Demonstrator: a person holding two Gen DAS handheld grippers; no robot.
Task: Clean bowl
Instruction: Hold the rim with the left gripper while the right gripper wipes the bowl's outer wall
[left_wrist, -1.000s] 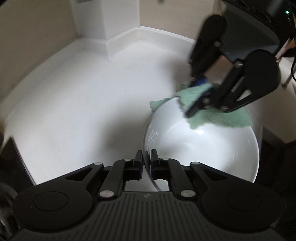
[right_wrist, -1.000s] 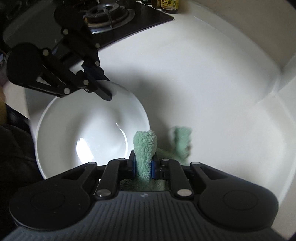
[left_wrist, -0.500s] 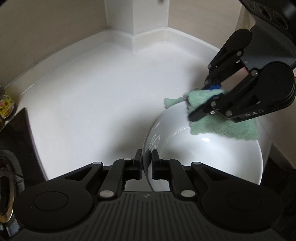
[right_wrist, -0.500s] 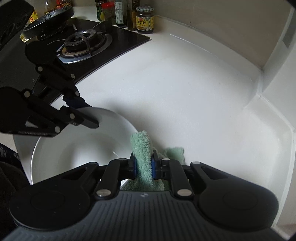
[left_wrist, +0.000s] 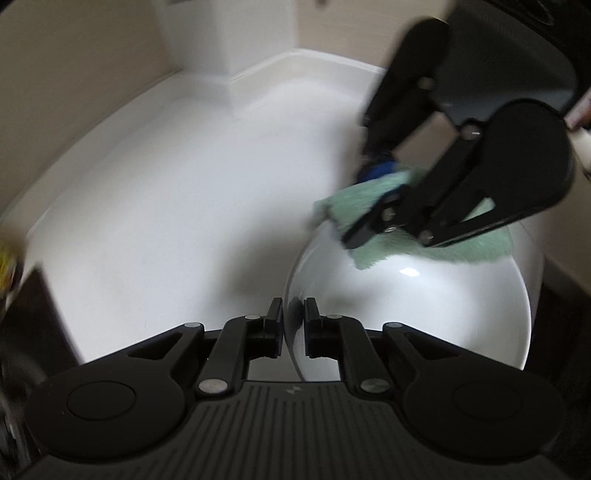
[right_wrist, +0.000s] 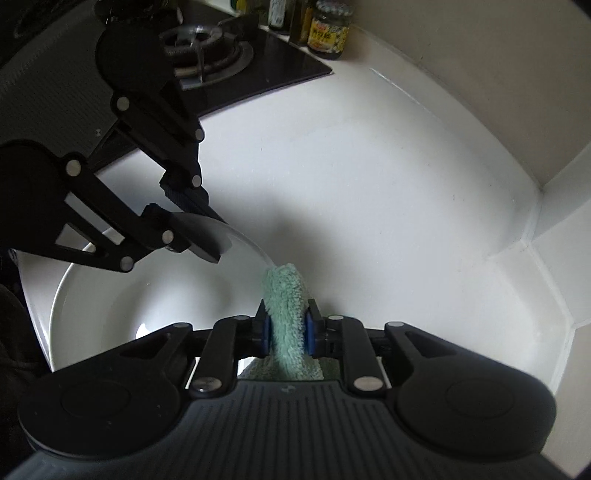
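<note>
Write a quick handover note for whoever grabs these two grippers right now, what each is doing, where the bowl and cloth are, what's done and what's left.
Left gripper: jaws opening around the bowl rim; the rim is between them, with a gap at each pad.
Right gripper: shut on the cloth, jaws easing slightly open, at the bowl's far rim.
Bowl: on the white counter, near its front edge, beside the stove.
Done: cloth is at the bowl. How much has been wiped cannot be told.
Left: re-grip the rim if the bowl needs steadying, finish wiping, set the cloth down.
</note>
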